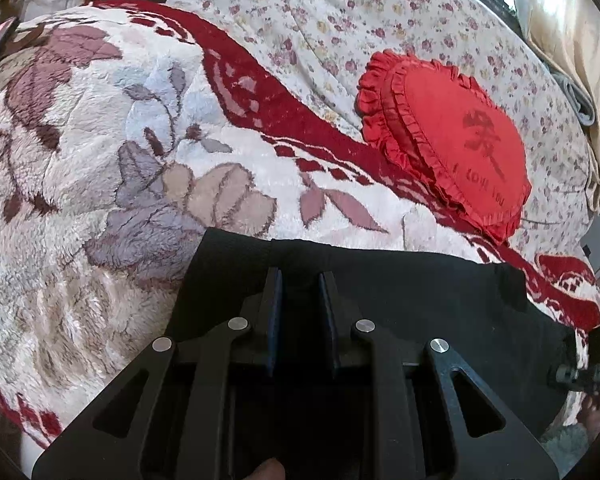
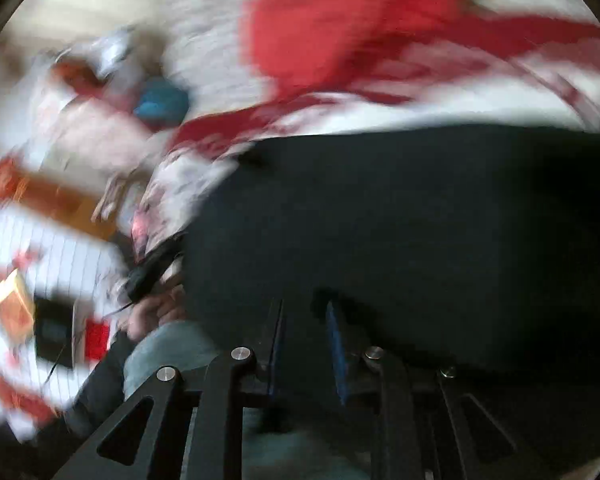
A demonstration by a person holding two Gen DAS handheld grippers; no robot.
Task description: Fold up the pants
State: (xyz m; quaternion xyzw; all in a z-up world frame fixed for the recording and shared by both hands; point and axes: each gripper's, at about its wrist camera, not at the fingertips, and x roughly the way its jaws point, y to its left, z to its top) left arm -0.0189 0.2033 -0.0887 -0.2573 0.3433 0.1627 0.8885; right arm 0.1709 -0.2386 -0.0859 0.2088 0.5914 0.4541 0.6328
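Mid-fold: black pants (image 1: 400, 292) lifted over the blanket (image 1: 100, 160).
Left gripper (image 1: 299, 280) pinches the pants, lower centre; right gripper (image 2: 304, 312), blurred, seems clamped too. Next: lay edges together.

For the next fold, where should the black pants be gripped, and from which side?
A judgement: grip the black fabric pants at their far straight edge lying on the fleece floral blanket, coming from the near side. That edge is flat, exposed and thin enough for the fingers to pinch.
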